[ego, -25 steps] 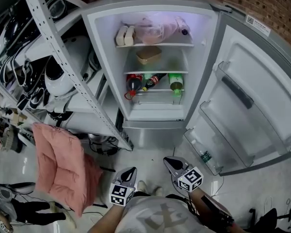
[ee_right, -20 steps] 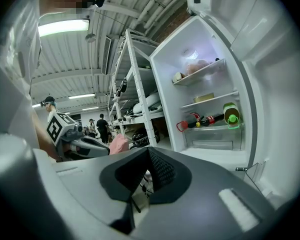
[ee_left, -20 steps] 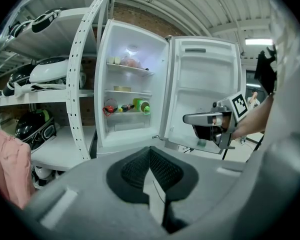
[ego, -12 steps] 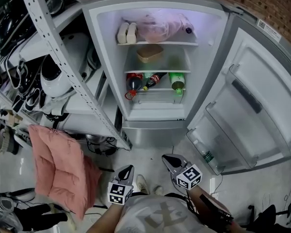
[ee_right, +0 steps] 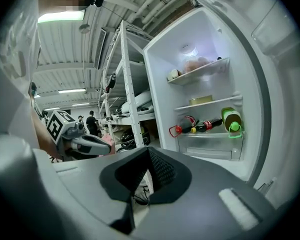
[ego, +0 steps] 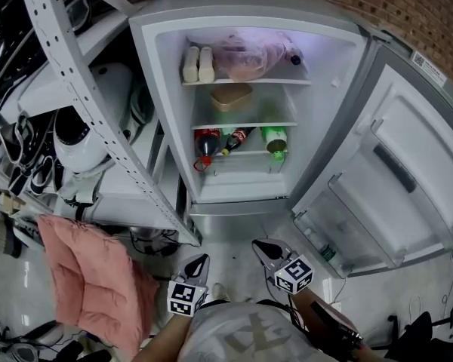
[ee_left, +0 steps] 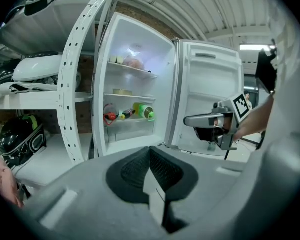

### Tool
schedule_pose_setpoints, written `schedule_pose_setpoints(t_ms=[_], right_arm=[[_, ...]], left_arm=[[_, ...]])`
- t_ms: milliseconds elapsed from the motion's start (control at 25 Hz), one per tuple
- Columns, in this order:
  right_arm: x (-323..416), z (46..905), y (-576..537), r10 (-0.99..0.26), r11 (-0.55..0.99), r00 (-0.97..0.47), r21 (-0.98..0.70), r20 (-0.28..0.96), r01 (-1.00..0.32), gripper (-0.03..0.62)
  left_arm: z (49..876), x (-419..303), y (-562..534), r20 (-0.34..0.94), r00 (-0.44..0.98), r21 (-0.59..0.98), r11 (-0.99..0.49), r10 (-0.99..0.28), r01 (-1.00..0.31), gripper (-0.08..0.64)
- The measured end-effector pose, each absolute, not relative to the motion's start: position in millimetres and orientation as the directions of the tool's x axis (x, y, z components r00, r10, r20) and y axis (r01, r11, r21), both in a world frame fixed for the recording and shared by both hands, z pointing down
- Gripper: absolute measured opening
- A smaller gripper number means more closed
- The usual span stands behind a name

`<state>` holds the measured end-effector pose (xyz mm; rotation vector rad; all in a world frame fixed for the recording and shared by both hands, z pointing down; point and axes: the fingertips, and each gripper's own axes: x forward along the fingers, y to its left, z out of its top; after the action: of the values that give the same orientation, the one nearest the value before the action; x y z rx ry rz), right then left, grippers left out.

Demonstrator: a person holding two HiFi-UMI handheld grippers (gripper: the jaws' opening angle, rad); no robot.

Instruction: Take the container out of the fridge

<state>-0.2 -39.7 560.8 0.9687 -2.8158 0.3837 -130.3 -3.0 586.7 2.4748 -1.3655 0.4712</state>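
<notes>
The fridge (ego: 166, 111) stands open ahead of me. A flat tan container (ego: 232, 96) rests on its middle shelf; it also shows in the left gripper view as the container (ee_left: 122, 91) and in the right gripper view as the container (ee_right: 201, 100). My left gripper (ego: 198, 262) and right gripper (ego: 263, 247) hover low over the floor, well short of the fridge, both pointing at it. Seen along their own jaws, the left gripper (ee_left: 150, 149) and the right gripper (ee_right: 149, 150) are shut with nothing held.
Cola bottles (ego: 206, 142) and a green bottle (ego: 274, 138) lie on the lower shelf, a pink bag (ego: 245, 55) on the top one. The fridge door (ego: 408, 179) swings open at right. A metal rack (ego: 83, 89) and a pink cushion (ego: 90, 277) stand at left.
The person has moved nearer the fridge, which now looms larger and lower in the head view. Both grippers travelled forward with the body and stayed shut.
</notes>
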Motion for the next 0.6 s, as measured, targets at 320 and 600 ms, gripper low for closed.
schedule_pose_setpoints(t_ms=[320,600], right_arm=[[-34,557,-61,-0.603,0.745,-0.768,-0.190,0.219,-0.639,0.008],[-55,556,-75,-0.608,0.741,-0.762,-0.185,0.224,-0.646,0.008]], left_arm=[[573,-149,-35,0.384,0.552,0.082,-0.568,-0.740,-0.819,0.002],[561,-155,-57,0.364,0.577,0.048,-0.603,-0.732,-0.796,0.002]])
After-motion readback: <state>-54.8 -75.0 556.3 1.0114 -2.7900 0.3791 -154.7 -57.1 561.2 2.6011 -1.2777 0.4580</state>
